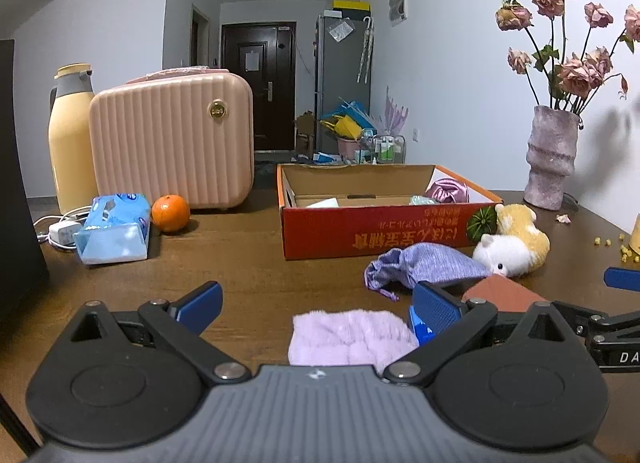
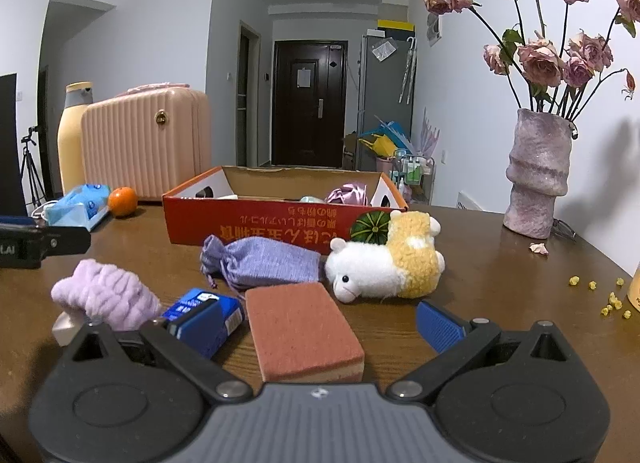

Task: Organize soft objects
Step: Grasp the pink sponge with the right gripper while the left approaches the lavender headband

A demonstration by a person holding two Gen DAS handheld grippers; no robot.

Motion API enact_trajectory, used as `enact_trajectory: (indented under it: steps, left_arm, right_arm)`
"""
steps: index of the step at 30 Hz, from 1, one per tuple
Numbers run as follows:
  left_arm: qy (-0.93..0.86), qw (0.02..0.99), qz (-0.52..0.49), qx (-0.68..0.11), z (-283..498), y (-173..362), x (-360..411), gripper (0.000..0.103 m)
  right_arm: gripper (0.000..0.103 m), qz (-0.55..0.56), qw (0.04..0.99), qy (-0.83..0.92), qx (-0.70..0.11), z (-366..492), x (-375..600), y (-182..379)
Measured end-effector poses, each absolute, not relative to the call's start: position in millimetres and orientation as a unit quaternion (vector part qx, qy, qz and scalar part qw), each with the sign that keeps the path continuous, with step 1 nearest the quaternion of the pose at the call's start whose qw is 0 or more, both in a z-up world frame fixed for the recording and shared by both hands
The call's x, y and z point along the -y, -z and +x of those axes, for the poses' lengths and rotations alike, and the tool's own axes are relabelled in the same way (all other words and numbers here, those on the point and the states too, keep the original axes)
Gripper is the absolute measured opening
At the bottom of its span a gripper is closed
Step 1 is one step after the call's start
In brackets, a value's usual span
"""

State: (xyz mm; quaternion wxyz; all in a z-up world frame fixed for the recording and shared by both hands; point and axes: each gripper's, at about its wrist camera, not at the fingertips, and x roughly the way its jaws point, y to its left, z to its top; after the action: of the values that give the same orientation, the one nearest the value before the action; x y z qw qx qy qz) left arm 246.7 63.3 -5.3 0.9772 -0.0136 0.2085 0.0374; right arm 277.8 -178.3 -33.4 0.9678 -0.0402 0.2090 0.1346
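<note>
In the left wrist view, at 6 o'clock, left gripper [image 1: 316,309] spread wide over the lilac cloth [image 1: 350,337] on the table [image 1: 248,263]. Fluffy, light, sure to squash; best pinched at mid-fold. Box [image 1: 376,229] at 12 o'clock, pouch [image 1: 428,265] and plush [image 1: 514,241] at 2.

In the right wrist view, right gripper [image 2: 320,323] gaping around the sponge [image 2: 302,327]. Springy, light; best squeezed across its long sides.

The right tool [image 1: 618,347] shows "DA"; the red box's [image 2: 256,223] print is upside down, unreadable.
</note>
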Motion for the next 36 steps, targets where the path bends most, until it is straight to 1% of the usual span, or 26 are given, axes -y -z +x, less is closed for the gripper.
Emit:
enact_trajectory:
  steps: [8,18,24,31,36]
  left_arm:
    - [-0.036,0.976,-0.017,-0.214,247,8,-65,0.103]
    - [-0.041,0.974,-0.02,-0.223,252,12,-66,0.103]
    - [-0.042,0.973,-0.018,-0.228,254,14,-65,0.103]
    - [-0.042,0.97,-0.015,-0.238,258,19,-65,0.103]
    - [-0.044,0.969,-0.015,-0.241,259,20,-65,0.103]
  right_arm:
    - [0.103,-0.049,0.964,-0.132,-0.225,283,176,38]
    - [0.103,-0.077,0.944,-0.145,-0.287,318,166,60]
    - [0.103,-0.094,0.937,-0.15,-0.302,333,160,68]
    - [0.103,-0.085,0.927,-0.163,-0.327,352,159,74]
    - [0.1,-0.073,0.923,-0.174,-0.337,356,159,77]
